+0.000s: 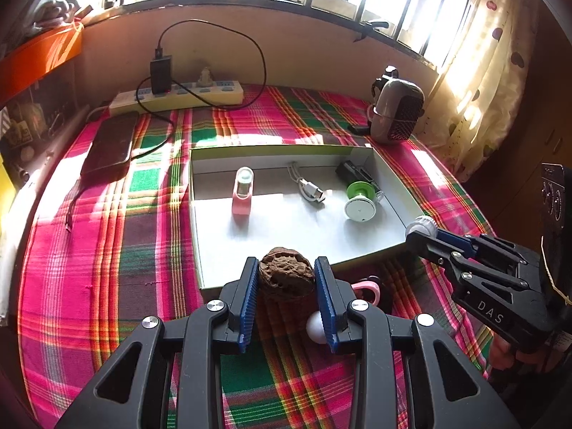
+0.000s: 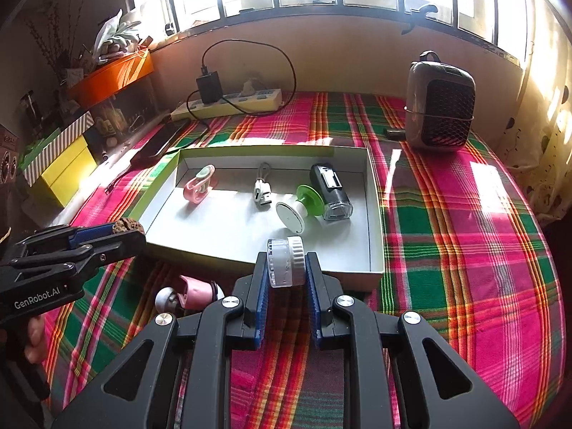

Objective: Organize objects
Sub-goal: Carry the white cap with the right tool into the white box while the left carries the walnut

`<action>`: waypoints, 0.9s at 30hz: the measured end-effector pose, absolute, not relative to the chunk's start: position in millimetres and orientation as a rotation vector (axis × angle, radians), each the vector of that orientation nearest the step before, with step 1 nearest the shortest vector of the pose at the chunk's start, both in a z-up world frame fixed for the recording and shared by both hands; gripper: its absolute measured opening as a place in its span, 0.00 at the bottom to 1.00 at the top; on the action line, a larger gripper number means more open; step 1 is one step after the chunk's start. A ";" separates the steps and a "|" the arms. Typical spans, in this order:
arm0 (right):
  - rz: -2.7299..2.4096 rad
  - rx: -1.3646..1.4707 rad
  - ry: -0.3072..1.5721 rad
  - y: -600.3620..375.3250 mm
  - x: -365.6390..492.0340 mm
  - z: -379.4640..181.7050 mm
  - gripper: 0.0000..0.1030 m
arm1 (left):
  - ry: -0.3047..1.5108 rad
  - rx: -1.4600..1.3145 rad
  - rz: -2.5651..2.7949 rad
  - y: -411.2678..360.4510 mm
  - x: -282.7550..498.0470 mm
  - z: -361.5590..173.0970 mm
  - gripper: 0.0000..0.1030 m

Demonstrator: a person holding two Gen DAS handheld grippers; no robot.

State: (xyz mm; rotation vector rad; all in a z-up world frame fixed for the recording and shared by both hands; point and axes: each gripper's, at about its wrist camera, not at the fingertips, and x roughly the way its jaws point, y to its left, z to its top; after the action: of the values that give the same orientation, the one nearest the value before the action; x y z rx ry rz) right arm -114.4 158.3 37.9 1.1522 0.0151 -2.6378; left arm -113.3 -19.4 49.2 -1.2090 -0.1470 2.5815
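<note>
Just short of the box [image 1: 200, 236] near rim, left fingers [image 1: 250, 286] clamp a walnut [image 1: 286, 277], right fingers [image 2: 262, 279] a jar [image 2: 286, 264], box ahead.

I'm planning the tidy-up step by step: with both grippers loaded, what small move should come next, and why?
Probably carry both forward over the box and release. The left gripper holds a walnut and the right gripper a small clear jar, both near the box's front rim, while a cable and other items already lie inside.
</note>
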 end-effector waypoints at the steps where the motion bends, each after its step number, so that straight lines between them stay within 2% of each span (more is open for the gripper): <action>1: -2.637 1.150 0.021 157.2 -117.4 39.0 0.20 | -0.144 -1.209 2.580 -18.9 -116.6 49.9 0.28; 13: -2.622 1.128 0.067 146.0 -162.7 48.0 0.20 | -0.099 -1.206 2.574 -7.2 -166.0 53.9 0.28; 27: -2.570 1.206 0.149 132.5 -219.5 26.0 0.20 | -0.048 -1.286 2.553 4.4 -218.1 30.7 0.28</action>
State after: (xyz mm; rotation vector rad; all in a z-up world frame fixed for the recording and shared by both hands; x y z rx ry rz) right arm -219.5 132.5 26.0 1.2064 0.1487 -2.5696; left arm -218.1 4.4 30.7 -1.2862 -0.0484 2.5526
